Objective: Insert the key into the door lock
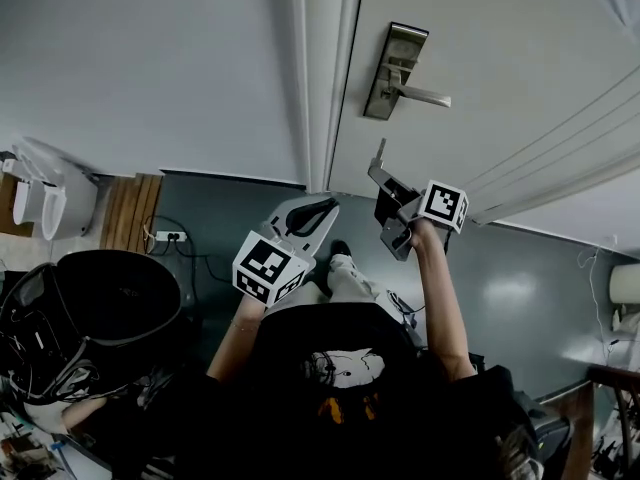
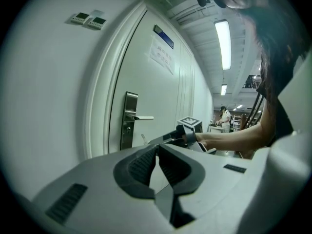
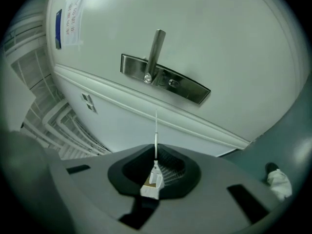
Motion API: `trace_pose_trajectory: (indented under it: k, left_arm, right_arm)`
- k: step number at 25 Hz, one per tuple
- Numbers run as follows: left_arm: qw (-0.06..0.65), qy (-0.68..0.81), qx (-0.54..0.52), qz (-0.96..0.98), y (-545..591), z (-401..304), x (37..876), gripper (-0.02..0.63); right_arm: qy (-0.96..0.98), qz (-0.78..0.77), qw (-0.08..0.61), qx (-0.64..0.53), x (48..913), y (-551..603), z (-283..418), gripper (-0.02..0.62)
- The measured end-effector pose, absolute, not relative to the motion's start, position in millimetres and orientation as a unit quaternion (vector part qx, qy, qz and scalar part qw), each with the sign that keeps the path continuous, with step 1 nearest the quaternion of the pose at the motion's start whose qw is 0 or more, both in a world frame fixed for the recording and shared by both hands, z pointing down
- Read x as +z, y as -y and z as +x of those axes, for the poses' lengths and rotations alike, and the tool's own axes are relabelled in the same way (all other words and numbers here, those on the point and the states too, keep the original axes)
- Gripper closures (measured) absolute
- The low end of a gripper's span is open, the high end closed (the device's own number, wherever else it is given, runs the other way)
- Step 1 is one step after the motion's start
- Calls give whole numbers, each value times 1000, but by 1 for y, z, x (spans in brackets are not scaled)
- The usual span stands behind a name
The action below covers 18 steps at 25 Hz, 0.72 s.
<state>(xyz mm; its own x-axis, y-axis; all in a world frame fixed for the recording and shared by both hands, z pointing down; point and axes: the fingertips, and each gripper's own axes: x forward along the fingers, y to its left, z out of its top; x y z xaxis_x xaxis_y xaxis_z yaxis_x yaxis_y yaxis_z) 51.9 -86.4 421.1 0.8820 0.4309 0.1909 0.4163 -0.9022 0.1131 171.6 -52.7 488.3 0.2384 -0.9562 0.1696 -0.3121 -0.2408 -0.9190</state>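
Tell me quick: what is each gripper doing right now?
Left gripper: jaws shut, nothing between them.
Right gripper: jaws shut on the key, its blade pointing toward the door lock.

Head view: set high, facing steeply down the door (image 1: 480, 38); lock plate (image 1: 397, 71) sits near the frame top, at middle distance.

Left gripper view: set low and off to one side, facing the door at a slant. Lock plate (image 2: 129, 120) farther off; right gripper (image 2: 168, 137) in sight.

Right gripper view: rolled sideways, nearly square to the door, nearest the lock plate (image 3: 165, 79).

Shared by all three: lock plate and lever handle (image 1: 425, 96).
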Motion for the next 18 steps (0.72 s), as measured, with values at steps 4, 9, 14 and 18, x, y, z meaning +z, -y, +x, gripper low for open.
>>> trace_pose_trajectory:
  k: [4,9,14,18]
  left_arm:
    - [29,-220,104,970,88,64,416,581]
    - [26,-220,104,970,92,72,415,581]
    - [13,-230,116,966,91,77,423,581]
    - [12,-230,118,966,92,81,425,581]
  right_arm:
    - [-474,-663,408,-412,493,60,194,577]
    - [-464,-632,449,-428,503,66,218,577]
    - [-463,-600,492,-429,506,67,240,577]
    - [-471,-581,506,-430,503,69,254,577]
